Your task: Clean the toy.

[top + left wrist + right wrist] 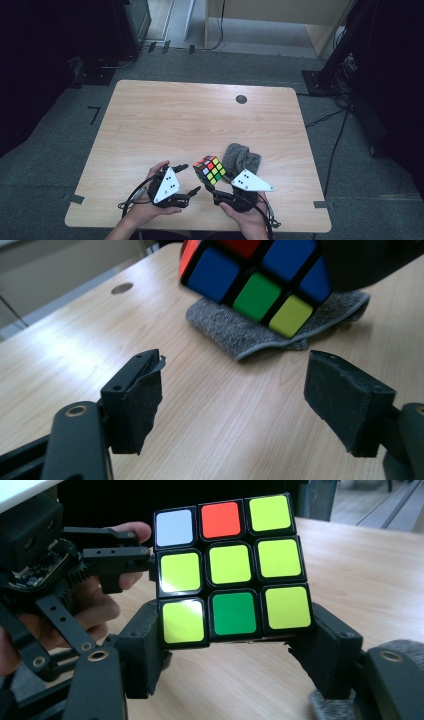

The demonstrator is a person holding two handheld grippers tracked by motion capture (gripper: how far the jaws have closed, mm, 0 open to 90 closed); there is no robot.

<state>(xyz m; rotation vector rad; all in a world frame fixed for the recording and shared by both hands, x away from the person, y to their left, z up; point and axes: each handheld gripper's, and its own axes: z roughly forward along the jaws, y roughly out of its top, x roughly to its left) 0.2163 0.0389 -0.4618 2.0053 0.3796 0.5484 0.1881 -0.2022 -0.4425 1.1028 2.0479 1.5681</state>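
While the left gripper [192,178] is held just left of the cube with its jaws spread and nothing between them, the Rubik's cube [210,169] is clamped by the right gripper [214,189] and raised clear of the wooden table [150,125]. In the high view the left gripper is seen at the near edge of the table, gripped by the left hand [147,200], with a grey three-cornered plate on top. Its pads [140,395] are shown in the left gripper view standing well apart over bare wood, with the cube hanging ahead of them.

The cube is scrambled. In the right gripper view [230,570] the face turned to the camera is mostly yellow-green, with a white sticker at the top left, a red one at the top middle and a green one at the bottom middle. The bottom row of that face is pinched from both sides by the black pads [145,645] of the right gripper. Blue, green, yellow-green and red stickers are seen on another face in the left gripper view [255,280].

A folded grey cloth [241,158] lies on the table just behind and to the right of the cube, below it in the left gripper view. The right hand [250,217] is seen at the bottom edge of the high view.
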